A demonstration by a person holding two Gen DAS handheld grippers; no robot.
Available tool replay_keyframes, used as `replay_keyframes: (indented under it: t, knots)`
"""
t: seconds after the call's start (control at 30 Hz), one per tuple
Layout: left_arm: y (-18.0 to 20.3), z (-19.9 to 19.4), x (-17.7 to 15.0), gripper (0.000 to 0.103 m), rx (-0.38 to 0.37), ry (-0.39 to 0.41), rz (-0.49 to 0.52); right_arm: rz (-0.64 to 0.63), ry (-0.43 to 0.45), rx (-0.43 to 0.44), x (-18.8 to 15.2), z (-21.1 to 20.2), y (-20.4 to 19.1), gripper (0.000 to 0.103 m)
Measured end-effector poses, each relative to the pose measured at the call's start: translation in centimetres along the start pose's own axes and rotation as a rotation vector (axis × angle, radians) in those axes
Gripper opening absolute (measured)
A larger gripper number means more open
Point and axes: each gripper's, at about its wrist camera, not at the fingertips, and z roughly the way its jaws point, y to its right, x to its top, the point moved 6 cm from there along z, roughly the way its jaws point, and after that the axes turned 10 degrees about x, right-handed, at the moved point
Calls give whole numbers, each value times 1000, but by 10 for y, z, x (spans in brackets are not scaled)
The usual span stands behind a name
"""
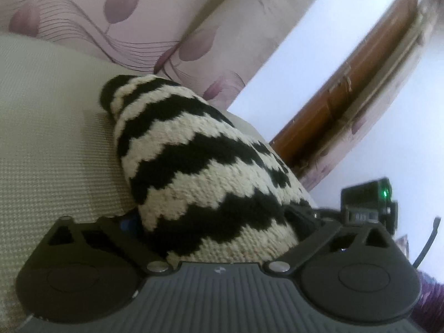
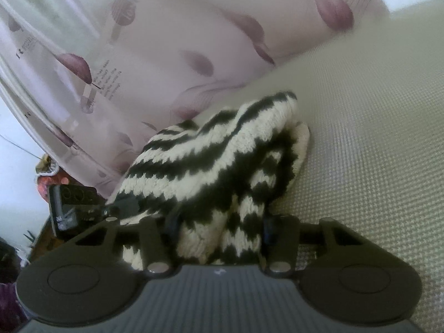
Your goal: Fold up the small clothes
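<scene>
A small knitted garment with black and cream zigzag stripes [image 1: 194,163] lies bunched on a beige woven surface [image 1: 50,144]. My left gripper [image 1: 219,222] is shut on one end of it; the knit covers the fingertips. My right gripper [image 2: 219,222] is shut on the other end of the same garment [image 2: 216,161], whose folds hang between the fingers. The other gripper shows in each view, at the right of the left wrist view [image 1: 369,202] and at the left of the right wrist view [image 2: 75,205].
A pale wall with purple leaf patterns [image 1: 116,14] rises behind the beige surface. A brown wooden door frame [image 1: 360,83] stands at the right in the left wrist view. The beige surface [image 2: 374,138] stretches right in the right wrist view. Colourful clutter [image 2: 47,177] sits at far left.
</scene>
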Motion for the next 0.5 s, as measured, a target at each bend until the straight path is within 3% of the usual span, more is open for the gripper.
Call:
replay_keyframes:
  t: [0.17, 0.23, 0.33, 0.5]
  knots:
    - [3, 2, -1, 100, 32, 8, 32, 38, 6, 23, 3, 3, 4, 56]
    - [5, 1, -3, 86, 82, 22, 50, 25, 10, 10, 3, 4, 2, 55]
    - [6, -1, -5, 78, 115, 36, 63, -31, 17, -37, 0, 4, -5, 49]
    - [14, -4, -9, 76, 195, 57, 80, -92, 66, -108, -9, 1, -23, 44]
